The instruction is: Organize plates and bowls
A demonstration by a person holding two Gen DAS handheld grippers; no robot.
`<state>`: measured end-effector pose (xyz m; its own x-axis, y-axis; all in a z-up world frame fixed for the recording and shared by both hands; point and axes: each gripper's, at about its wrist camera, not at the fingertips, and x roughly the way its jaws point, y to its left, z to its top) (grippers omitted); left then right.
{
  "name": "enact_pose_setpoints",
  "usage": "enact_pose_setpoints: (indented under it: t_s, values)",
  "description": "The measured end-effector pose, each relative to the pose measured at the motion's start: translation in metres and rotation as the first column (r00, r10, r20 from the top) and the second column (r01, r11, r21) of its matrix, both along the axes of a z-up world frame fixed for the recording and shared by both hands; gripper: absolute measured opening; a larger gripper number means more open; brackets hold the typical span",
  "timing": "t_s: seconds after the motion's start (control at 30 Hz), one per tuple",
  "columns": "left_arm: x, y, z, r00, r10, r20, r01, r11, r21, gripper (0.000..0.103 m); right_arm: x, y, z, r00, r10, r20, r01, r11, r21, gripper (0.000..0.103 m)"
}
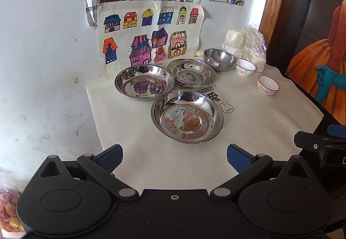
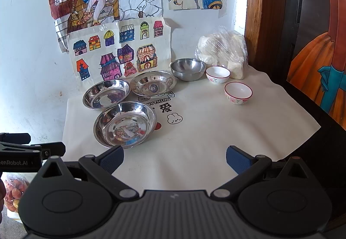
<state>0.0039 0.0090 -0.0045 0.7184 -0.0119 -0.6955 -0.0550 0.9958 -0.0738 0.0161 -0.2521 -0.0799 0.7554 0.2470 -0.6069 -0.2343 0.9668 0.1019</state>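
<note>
Both grippers hang over the near edge of the table, nothing in either. Left gripper (image 1: 174,157): fingers wide apart, blue pads (image 1: 110,157) facing in, empty cloth between them. Right gripper (image 2: 174,159): same, fingers spread, nothing held.

Table has a cream cloth (image 1: 173,163) w/ cartoon bunny + bear prints and some lettering.

Three shallow steel plates sit toward the left half of the cloth, all upright, shiny, mirror-like, reflecting the wall drawings. Near plate (image 1: 187,116) is closest to the grippers, abt mid-cloth. Left plate (image 1: 144,82) is behind it, near the far left corner by the wall; the near one's rim looks to touch or slightly overlap it, can't tell which. Back plate (image 1: 191,71) is right of that one, a round sticker or label in its centre.

Steel bowl (image 1: 220,59), deeper and duller, sits at the far edge, just beside the back plate. Two small white china bowls, red rims, pink floral outside: one (image 1: 245,67) touching or nearly touching the steel bowl's right side, the other (image 1: 268,84) nearer and apart, toward the right edge.

Clear bag of white buns (image 1: 246,46) in the far right corner. Kids' drawings (image 1: 151,33) taped on the wall behind.
</note>
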Motion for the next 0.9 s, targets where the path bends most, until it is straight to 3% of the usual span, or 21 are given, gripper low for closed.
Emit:
enact_pose_setpoints:
  t_s: [0.9]
  values:
    - [0.0068, 0.0079, -0.0016, 1.000, 0.003, 0.010, -0.003, 1.000, -0.002, 0.102, 0.0029, -0.0003, -0.0014, 1.000, -0.006, 0.004, 0.006, 1.000, -0.002, 0.103]
